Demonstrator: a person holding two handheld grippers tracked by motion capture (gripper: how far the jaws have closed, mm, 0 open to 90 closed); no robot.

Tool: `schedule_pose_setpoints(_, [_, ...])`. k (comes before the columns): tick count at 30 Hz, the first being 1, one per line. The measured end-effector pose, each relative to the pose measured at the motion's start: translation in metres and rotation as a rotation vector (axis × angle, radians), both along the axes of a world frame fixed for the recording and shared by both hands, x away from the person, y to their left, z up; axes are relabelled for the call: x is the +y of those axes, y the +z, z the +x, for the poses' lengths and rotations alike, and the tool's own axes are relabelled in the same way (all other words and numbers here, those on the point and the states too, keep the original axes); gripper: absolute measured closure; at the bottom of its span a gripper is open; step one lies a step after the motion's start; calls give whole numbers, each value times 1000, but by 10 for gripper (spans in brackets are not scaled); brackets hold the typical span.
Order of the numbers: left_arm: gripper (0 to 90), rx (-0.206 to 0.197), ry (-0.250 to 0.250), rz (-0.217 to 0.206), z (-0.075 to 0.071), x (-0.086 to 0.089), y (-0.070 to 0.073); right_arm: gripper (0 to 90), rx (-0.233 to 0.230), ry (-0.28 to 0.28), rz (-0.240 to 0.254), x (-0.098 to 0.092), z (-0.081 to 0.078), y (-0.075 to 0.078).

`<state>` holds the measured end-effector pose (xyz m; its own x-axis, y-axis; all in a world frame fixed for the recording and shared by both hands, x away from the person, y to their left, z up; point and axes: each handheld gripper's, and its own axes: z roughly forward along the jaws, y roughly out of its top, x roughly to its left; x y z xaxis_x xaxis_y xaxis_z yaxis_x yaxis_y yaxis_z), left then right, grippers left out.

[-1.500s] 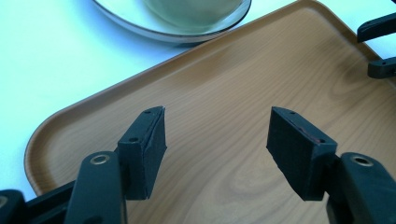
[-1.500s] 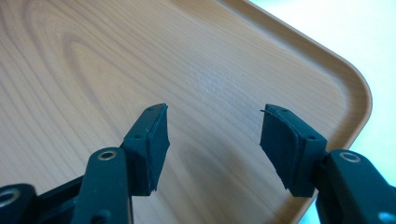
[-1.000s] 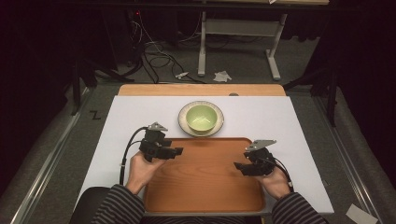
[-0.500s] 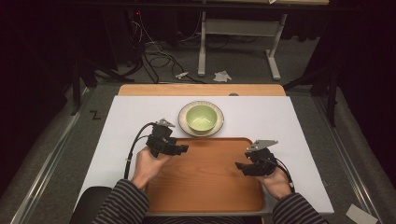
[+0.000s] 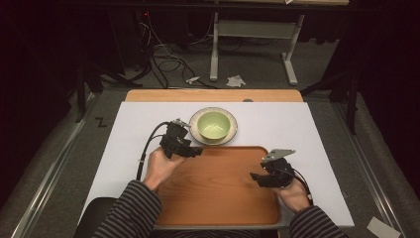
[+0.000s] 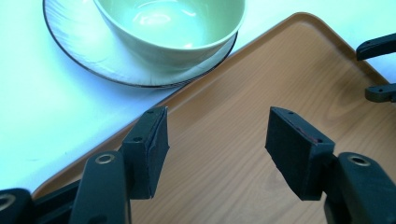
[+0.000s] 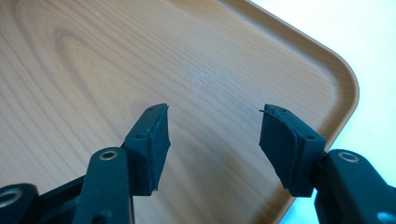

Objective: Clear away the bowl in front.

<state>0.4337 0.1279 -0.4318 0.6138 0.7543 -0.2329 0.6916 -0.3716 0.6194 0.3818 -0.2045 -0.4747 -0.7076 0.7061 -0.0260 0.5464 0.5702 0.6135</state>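
Observation:
A pale green bowl (image 5: 214,124) sits on a white plate with a dark rim (image 5: 198,136) at the back middle of the white table cover, just behind a wooden tray (image 5: 218,191). In the left gripper view the bowl (image 6: 173,23) and plate (image 6: 88,56) lie close ahead, above the tray's rim (image 6: 205,79). My left gripper (image 5: 194,150) hovers open over the tray's back left corner, nothing between its jaws (image 6: 215,135). My right gripper (image 5: 254,177) is open over the tray's right part, empty (image 7: 212,135).
The white cover (image 5: 129,144) borders the tray on both sides. A wooden strip (image 5: 213,95) runs along the table's far edge. Beyond it on the floor are cables (image 5: 168,64) and a desk frame (image 5: 247,44). The other gripper's jaw tips (image 6: 378,70) show at the right of the left gripper view.
My left gripper has moved right and away from me, from the white cover beside the tray to the tray's back left corner near the plate. The right gripper has stayed put.

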Motion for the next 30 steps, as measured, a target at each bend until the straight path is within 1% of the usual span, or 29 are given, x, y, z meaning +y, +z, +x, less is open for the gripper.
schedule_pose_setpoints(3, [374,3,4,13,3,-2,3,441,2,3,-1,1,0,0])
schedule_pose_setpoints(4, [371,1,14,10,5,-3,3,441,3,1,-3,1,0,-1])
schedule_pose_setpoints(5, [371,2,7,19,7,-2,4,441,10,0,-5,0,0,-2])
schedule_pose_setpoints(6, [373,3,10,16,8,-1,5,441,9,-1,-2,-1,0,-2])
schedule_pose_setpoints(7, [379,5,17,-6,11,-1,5,442,7,-4,0,-2,0,-2])
schedule_pose_setpoints(8, [382,13,14,-15,13,0,5,442,6,-7,5,-3,0,-1])
schedule_pose_setpoints(12, [383,26,25,-8,19,0,6,443,9,-3,2,-2,-1,-1])
schedule_pose_setpoints(18, [377,17,33,16,27,1,12,442,20,-7,-5,-2,0,-3])
schedule_pose_setpoints(20, [374,11,42,14,29,0,13,443,16,-11,3,-3,0,-2])
schedule_pose_setpoints(24, [375,9,39,41,33,-2,16,444,10,-2,-3,-1,-1,-2])
schedule_pose_setpoints(25, [376,10,44,41,34,-3,17,444,11,-3,-5,0,-1,-2])
schedule_pose_setpoints(30, [368,17,47,64,42,-4,19,444,13,-1,-3,-2,-1,-2])
